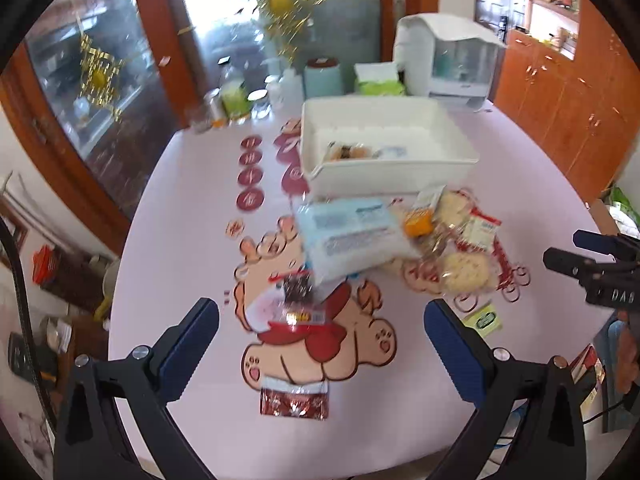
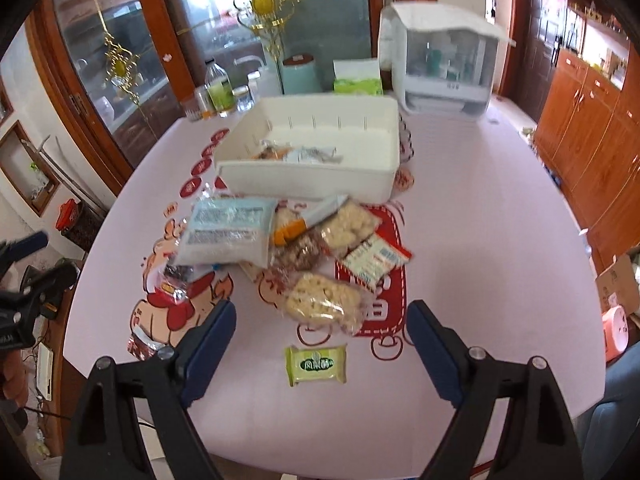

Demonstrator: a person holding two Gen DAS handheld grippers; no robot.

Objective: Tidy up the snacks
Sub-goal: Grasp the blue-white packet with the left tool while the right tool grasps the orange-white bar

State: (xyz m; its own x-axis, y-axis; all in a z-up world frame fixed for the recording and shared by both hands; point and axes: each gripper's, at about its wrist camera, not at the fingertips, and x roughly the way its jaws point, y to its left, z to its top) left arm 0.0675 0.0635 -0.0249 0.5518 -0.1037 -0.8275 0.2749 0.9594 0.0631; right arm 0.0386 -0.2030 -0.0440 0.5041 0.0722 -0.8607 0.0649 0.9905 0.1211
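While I look through the left wrist camera, my left gripper [image 1: 322,332] hangs with its fingers spread wide and nothing between them, above a table [image 1: 180,240] covered in a pink cloth with a cartoon bear. Just past the fingers lies a red-and-white snack packet [image 1: 286,304]; a dark red packet [image 1: 294,400] lies nearer. A pale blue bag [image 1: 348,236] leans on the pile of snacks in front of the white bin [image 1: 384,176], which already holds a few packets. At the right edge I see the other gripper's body marked "DAS" [image 1: 612,276]. Print on the bags is too blurred to read.

Through the right wrist camera, my right gripper [image 2: 322,336] is likewise released and empty. Between its fingers, near me, lies a green packet [image 2: 316,364] with Chinese characters I cannot make out. Beyond it sit two bags of pale puffed snacks [image 2: 320,304], a red-edged white packet [image 2: 376,258] and the bin.
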